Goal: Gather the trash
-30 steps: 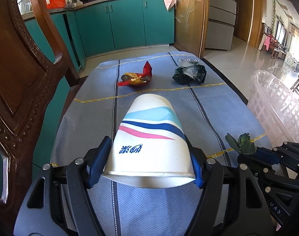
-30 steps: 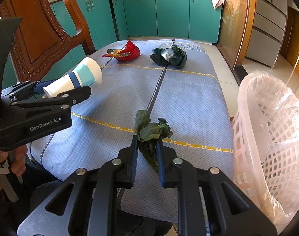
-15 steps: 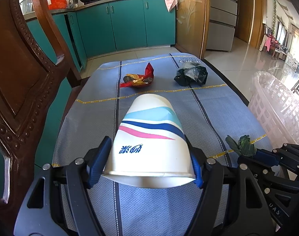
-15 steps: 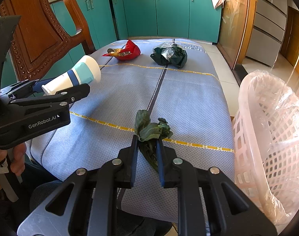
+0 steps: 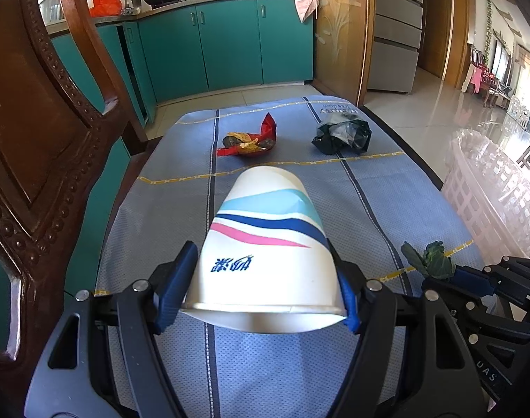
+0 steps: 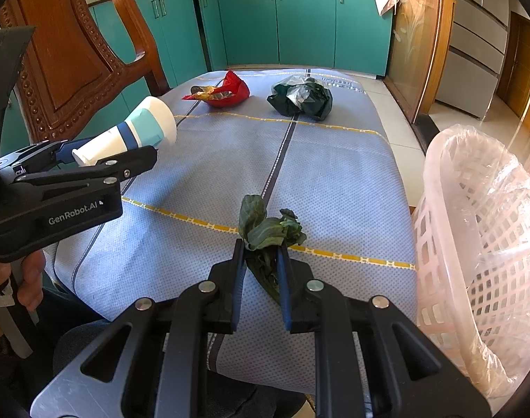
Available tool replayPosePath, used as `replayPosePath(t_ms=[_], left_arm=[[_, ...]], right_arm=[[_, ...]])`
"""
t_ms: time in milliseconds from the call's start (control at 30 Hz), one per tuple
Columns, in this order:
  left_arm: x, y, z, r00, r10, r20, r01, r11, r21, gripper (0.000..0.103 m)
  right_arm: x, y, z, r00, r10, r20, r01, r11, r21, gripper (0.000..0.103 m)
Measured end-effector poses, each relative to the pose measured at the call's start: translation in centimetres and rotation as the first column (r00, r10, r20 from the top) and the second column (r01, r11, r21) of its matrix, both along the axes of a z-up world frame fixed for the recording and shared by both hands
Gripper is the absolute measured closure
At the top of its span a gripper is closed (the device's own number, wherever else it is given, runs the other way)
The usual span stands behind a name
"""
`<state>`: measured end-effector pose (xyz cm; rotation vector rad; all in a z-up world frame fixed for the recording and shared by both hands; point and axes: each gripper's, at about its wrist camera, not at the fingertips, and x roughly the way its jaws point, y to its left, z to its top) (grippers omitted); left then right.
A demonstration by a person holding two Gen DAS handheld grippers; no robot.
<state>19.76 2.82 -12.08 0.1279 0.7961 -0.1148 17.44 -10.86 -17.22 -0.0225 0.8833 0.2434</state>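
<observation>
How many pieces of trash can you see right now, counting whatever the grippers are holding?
4. A paper cup in the left gripper, wilted greens in the right gripper, and a red wrapper and dark crumpled bag at the table's far end. The basket's inside is hidden.

White paper cup (image 5: pixel 268 244) (blue, pink stripes), red wrapper (image 5: pixel 251 139), blue tablecloth (image 6: pixel 334 174)

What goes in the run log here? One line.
left gripper: holds paper cup | right gripper: holds wilted greens | basket: right of table
</observation>
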Motion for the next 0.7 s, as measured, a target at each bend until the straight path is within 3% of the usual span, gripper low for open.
replayPosePath(t_ms=[333, 567, 700], left_arm=[[-0.5, 0.2, 0.8, 0.999, 0.014, 0.048, -0.014, 1.000, -0.003, 0.032], [-2.0, 0.5, 2.4, 0.993, 0.054, 0.100, -0.054, 0.999, -0.011, 0.032], [-3.1, 0.3, 3.8, 0.991, 0.063, 0.121, -0.055, 0.996, -0.065, 0.032]], right_arm=[[0.0, -0.2, 0.5, 1.000, -0.008, 0.011, 0.008, 1.000, 0.012, 0.085], [-0.4, -1.4, 3.1, 0.997, -0.013, 0.070, 0.010, 0.999, 0.046, 0.085], [-1.0, -2.9, 5.1, 0.993, -0.028, 0.117, 0.019, 0.997, 0.076, 0.085]])
